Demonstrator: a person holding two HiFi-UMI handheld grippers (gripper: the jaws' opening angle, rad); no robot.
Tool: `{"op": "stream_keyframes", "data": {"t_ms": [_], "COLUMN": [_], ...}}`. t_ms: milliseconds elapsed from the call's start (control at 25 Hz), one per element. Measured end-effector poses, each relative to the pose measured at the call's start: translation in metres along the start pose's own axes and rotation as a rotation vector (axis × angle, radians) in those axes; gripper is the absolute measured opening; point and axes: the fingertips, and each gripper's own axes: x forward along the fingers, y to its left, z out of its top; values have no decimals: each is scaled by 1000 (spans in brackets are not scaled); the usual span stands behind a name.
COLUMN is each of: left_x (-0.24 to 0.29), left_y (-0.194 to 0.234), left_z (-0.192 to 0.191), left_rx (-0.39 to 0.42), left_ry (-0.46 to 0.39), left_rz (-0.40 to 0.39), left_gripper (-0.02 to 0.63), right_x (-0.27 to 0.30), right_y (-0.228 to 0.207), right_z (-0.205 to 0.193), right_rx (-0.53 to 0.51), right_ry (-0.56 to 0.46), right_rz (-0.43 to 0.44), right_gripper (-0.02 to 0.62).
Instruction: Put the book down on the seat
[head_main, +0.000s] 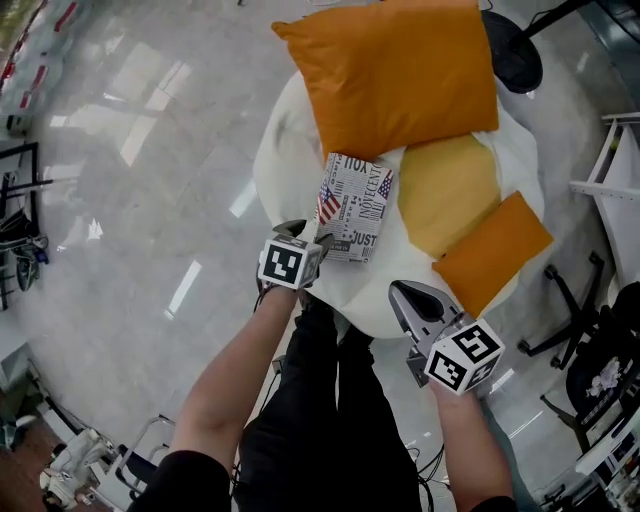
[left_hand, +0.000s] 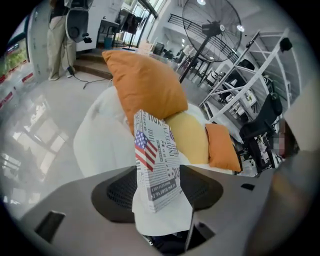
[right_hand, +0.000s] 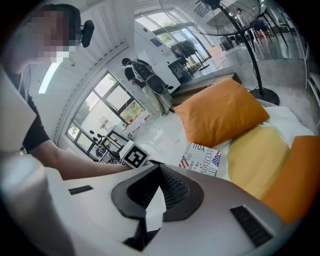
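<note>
Lying on the white seat (head_main: 283, 150), the book (head_main: 352, 207) sits between my spread left fingers (left_hand: 114, 194); my right fingers (right_hand: 176, 194) are pressed together.

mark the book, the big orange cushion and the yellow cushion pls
book (head_main: 352, 205), head view, middle of its newsprint-pattern cover.
big orange cushion (head_main: 390, 75), head view, centre of its top face.
yellow cushion (head_main: 448, 195), head view, centre of its visible face.
</note>
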Motion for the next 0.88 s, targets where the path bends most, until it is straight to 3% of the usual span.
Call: {"op": "stream_keyframes", "data": {"t_ms": [280,440,640,880], "left_x": [-123,-195,-285,-371], "left_y": [-63,-100,-155,-217], "left_z": [34,70,105,135], "left_rx": [68,135,238,312], "left_ry": [-176,-293,-412,-567], "left_rz": [-36,-39,-19,-45], "left_gripper": [255,253,167,156], "right_x": [-65,-105,-161,-215], "right_y": [64,92,122,148], "right_z": [53,91,118,140], "right_rx": [-26,-115,-176,-175], "right_ry": [-64,-124,-146,-205], "right_rz": [46,42,25,21], "right_gripper": [15,15,15,17]}}
